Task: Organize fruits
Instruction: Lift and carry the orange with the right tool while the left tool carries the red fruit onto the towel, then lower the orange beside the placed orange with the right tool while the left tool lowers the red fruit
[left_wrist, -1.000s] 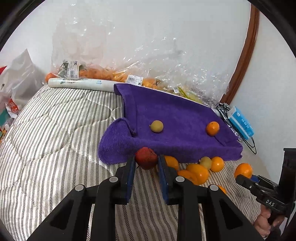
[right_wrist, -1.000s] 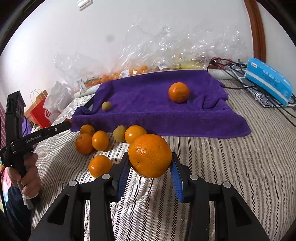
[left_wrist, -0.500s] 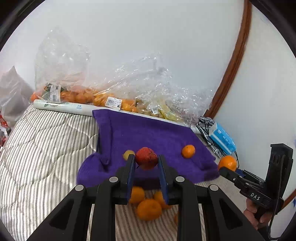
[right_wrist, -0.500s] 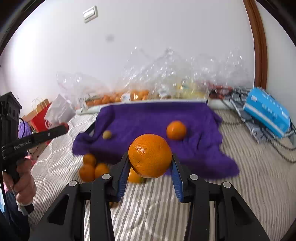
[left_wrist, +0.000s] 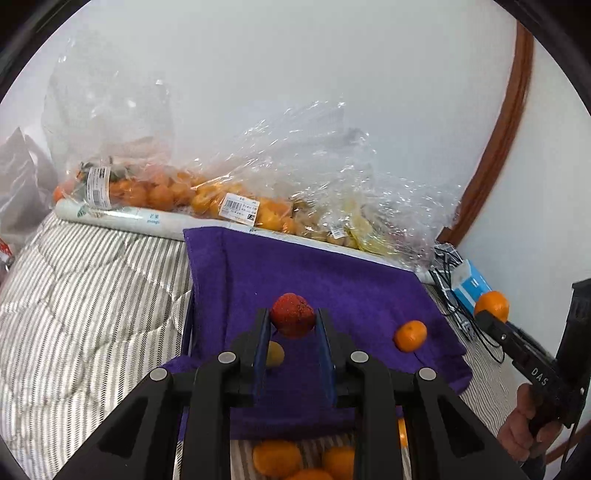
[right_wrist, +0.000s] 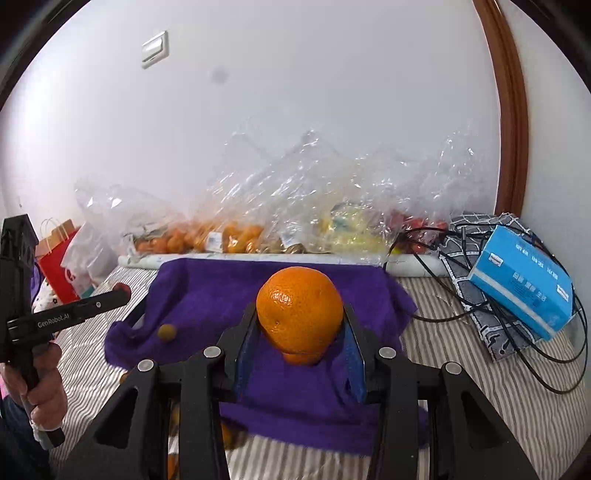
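Near: left gripper (left_wrist: 293, 325) pinching red fruit (left_wrist: 293, 314), right gripper (right_wrist: 300, 328) pinching big orange (right_wrist: 299, 309), both above purple towel (left_wrist: 354, 295). On towel: small orange (left_wrist: 410, 335), yellowish fruit (left_wrist: 275, 354). Far: fruit bags (left_wrist: 229, 199) along wall.

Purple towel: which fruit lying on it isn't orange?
The small yellow-green fruit near the purple towel's left front edge, just behind the left gripper's left finger. The only other fruit resting there is the orange mandarin on the right.

Both wrist views look forward and downward — close over the purple towel (left_wrist: 351, 288) (right_wrist: 207, 291), shared mid-frame, wall behind.
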